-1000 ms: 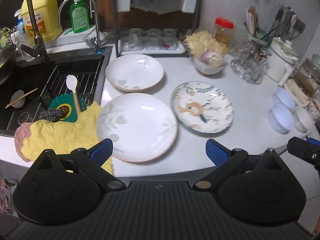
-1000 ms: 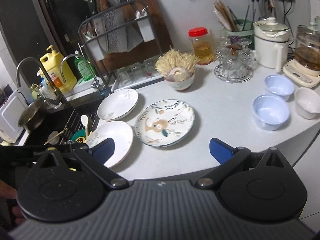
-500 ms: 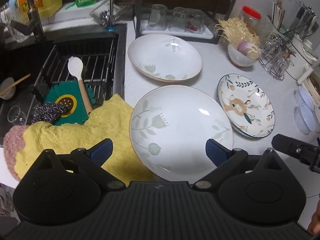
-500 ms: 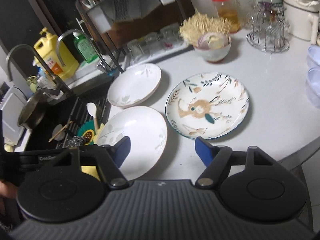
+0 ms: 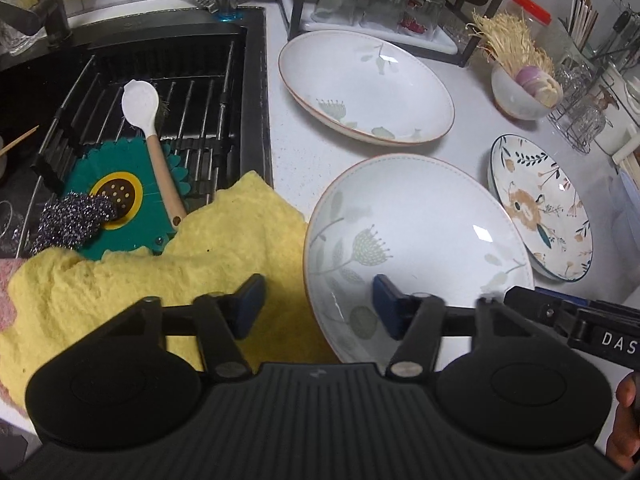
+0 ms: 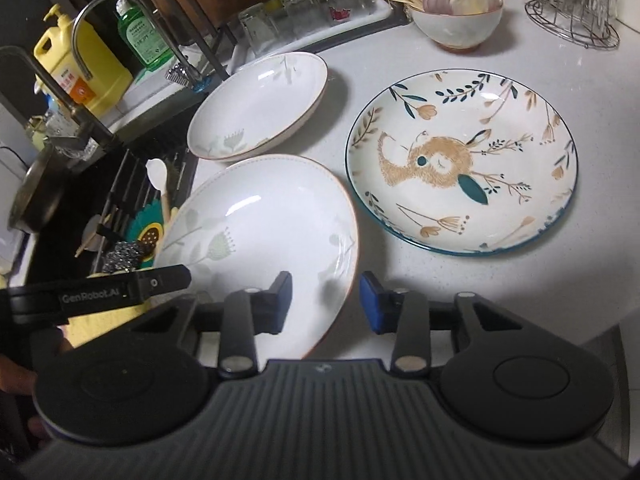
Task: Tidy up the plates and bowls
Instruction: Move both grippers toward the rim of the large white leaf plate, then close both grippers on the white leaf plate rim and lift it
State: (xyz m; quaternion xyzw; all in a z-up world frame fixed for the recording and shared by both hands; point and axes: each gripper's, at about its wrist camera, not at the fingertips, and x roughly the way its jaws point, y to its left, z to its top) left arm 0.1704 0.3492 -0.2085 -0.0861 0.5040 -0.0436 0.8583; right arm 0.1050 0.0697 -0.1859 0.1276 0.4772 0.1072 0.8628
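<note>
Both grippers reach low over the near white plate, angled down at the white counter. On the left gripper the fingers stand apart and straddle the plate's left rim: one blue pad over the yellow cloth, the other over the plate's inside. On the right gripper the fingers are also parted, astride the same plate's right rim (contact cannot be told). A second white plate lies beyond, near the sink. To the right rests the deer-patterned plate, just beside the near one.
</note>
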